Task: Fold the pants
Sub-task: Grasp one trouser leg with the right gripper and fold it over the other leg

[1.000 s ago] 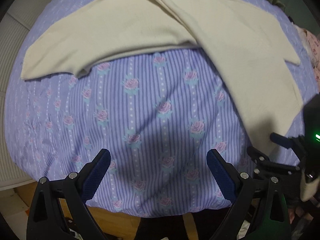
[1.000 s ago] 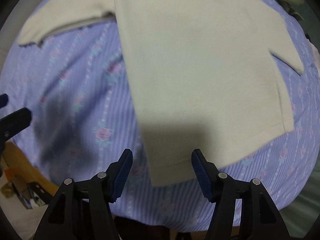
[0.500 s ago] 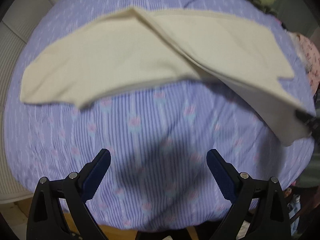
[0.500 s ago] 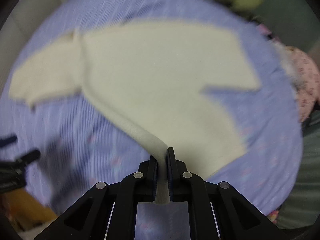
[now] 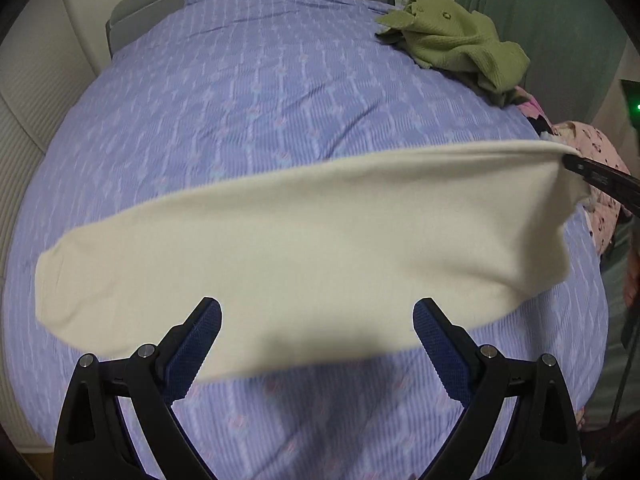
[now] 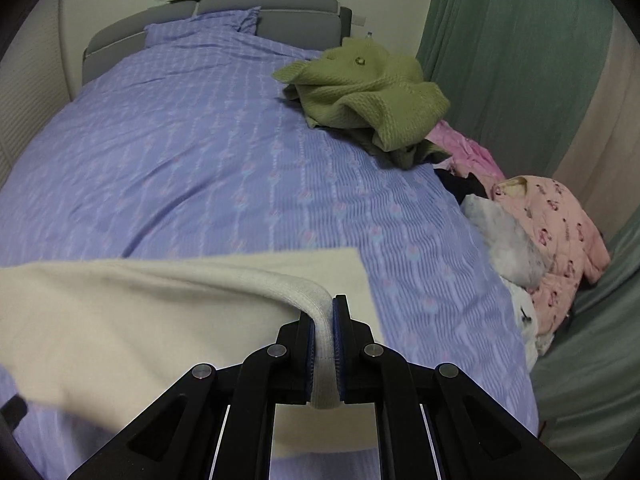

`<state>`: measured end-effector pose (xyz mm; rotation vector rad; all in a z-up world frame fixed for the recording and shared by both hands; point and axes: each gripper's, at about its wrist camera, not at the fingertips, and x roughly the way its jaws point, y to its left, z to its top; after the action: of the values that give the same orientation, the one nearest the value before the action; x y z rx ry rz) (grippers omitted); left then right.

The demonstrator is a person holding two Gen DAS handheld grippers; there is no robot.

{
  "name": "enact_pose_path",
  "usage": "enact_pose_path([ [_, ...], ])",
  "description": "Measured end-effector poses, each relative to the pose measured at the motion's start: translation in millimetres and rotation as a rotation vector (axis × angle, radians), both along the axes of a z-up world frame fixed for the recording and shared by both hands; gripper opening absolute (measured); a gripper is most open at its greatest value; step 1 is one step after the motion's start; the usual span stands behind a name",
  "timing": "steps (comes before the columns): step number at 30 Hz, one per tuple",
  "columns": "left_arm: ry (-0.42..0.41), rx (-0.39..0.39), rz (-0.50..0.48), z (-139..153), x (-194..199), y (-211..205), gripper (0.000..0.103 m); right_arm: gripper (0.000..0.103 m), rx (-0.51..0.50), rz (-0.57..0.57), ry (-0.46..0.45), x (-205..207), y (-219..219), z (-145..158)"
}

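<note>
Left wrist view: left gripper jaws wide apart, nothing between the pads, poised above the near edge of the bed. Cream pants stretch across the lilac striped cover from the left edge toward the right edge, their right end raised off the cover. There the right gripper has its jaws closed tight on a folded band of the cream fabric, the cloth pinched between the blue pads. Far right corner of the bed: a crumpled green knit garment. Along the right edge: pink clothing, a white fluffy item beside it. Grey headboard at the far edge. No readable writing, labels or brand marks anywhere.
</note>
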<state>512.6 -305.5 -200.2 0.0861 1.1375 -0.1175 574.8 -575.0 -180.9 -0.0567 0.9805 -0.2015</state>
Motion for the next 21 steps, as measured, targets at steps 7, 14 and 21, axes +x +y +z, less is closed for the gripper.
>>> enact_pose_path([
  [7, 0.017, 0.053, 0.012, -25, 47, -34, 0.098, 0.007, -0.046, 0.034, 0.077, 57, -22, -52],
  [14, 0.048, 0.076, 0.013, -48, 60, -61, 0.098, 0.006, -0.084, 0.094, 0.157, 101, -39, -104],
  [21, 0.053, 0.101, 0.04, -57, 77, -69, 0.098, 0.013, -0.06, 0.073, 0.223, 119, -46, -137],
])
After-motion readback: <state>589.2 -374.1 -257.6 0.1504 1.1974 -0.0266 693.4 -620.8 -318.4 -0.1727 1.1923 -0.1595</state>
